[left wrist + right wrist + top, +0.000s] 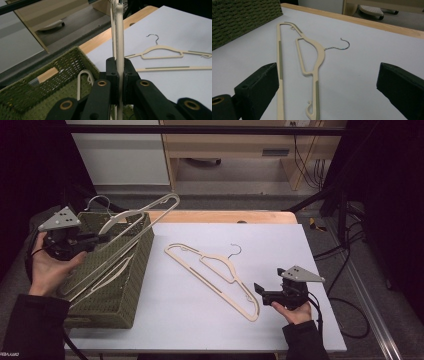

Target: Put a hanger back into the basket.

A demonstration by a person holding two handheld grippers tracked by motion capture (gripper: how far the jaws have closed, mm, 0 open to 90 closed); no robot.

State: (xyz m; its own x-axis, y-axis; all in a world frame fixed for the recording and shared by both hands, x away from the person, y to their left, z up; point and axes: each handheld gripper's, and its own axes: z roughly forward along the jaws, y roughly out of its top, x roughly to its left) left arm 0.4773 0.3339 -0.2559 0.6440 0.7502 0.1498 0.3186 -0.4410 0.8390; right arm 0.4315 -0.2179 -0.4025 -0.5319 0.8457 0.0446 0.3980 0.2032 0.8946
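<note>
My left gripper (97,239) is shut on the bar of a cream plastic hanger (150,217), which slants up out of a green woven basket (132,285) at the table's left. In the left gripper view the pads (111,72) clamp that hanger (119,30) edge-on. A second cream hanger (215,272) with a wire hook lies flat on the white table top. Just right of its near end, my right gripper (261,291) stands open. In the right gripper view that gripper (329,82) has the flat hanger (317,55) ahead of its wide-apart jaws, not touching it.
Another cream hanger piece (81,80) lies inside the basket (72,60). The white board (280,245) rests on a wooden table whose far edge (225,216) shows. Cables (345,265) trail on the floor to the right; a wooden cabinet (225,150) stands beyond.
</note>
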